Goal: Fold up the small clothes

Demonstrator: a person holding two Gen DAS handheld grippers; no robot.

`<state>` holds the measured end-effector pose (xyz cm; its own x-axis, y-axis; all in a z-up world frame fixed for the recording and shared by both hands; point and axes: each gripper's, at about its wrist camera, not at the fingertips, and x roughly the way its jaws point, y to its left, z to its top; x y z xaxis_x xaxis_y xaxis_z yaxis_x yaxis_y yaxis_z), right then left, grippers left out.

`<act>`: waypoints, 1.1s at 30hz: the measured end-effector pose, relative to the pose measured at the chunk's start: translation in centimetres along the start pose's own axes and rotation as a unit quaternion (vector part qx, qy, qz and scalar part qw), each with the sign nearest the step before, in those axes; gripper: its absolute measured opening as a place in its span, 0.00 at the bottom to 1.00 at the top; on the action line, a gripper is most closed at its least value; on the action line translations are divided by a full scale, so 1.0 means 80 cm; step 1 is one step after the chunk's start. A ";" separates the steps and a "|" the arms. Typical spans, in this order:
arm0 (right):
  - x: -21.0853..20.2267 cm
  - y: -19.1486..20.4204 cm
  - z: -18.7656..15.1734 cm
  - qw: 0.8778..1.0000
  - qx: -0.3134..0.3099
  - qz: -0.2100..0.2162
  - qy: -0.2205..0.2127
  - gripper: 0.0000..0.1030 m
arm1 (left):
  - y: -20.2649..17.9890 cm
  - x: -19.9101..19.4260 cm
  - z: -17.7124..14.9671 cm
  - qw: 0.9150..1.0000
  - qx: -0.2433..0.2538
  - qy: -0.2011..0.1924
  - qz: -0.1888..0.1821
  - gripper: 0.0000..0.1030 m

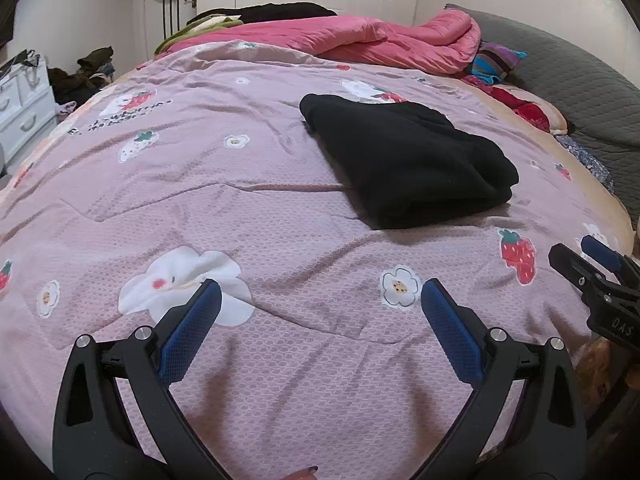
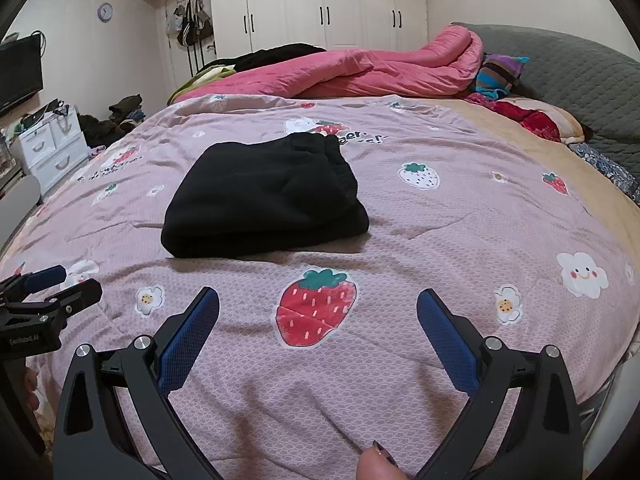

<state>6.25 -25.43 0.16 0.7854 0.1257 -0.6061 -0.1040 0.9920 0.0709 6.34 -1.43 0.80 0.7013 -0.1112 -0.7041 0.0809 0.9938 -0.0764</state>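
Black garment (image 2: pixel 264 196) folded, lying ahead on the bedspread (image 2: pixel 440 240). Left gripper (image 1: pixel 320 304) and right gripper (image 2: pixel 318 308) spread wide, empty. Fold seemingly finished; next, probably fetching another piece.

Folded garment (image 1: pixel 404 164) on bedspread (image 1: pixel 240 208), mid-bed; both grippers near front edge, apart from it — left gripper (image 1: pixel 320 300) left, right gripper (image 2: pixel 318 308) right; bunched quilt (image 1: pixel 360 40) behind garment; wardrobe (image 2: pixel 320 4) beyond bed.
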 end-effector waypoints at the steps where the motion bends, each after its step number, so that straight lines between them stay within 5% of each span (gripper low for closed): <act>1: 0.000 0.000 0.000 1.000 -0.001 0.000 0.000 0.96 | 0.000 0.000 0.000 1.000 0.000 0.000 0.000 0.91; 33: 0.002 0.001 -0.001 1.000 0.000 -0.001 0.002 0.96 | 0.005 -0.004 0.002 1.000 -0.009 -0.001 0.003 0.91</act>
<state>6.31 -25.32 0.04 0.7836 0.1237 -0.6088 -0.1024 0.9923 0.0697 6.25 -1.00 1.12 0.7034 -0.1054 -0.7029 0.0642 0.9943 -0.0849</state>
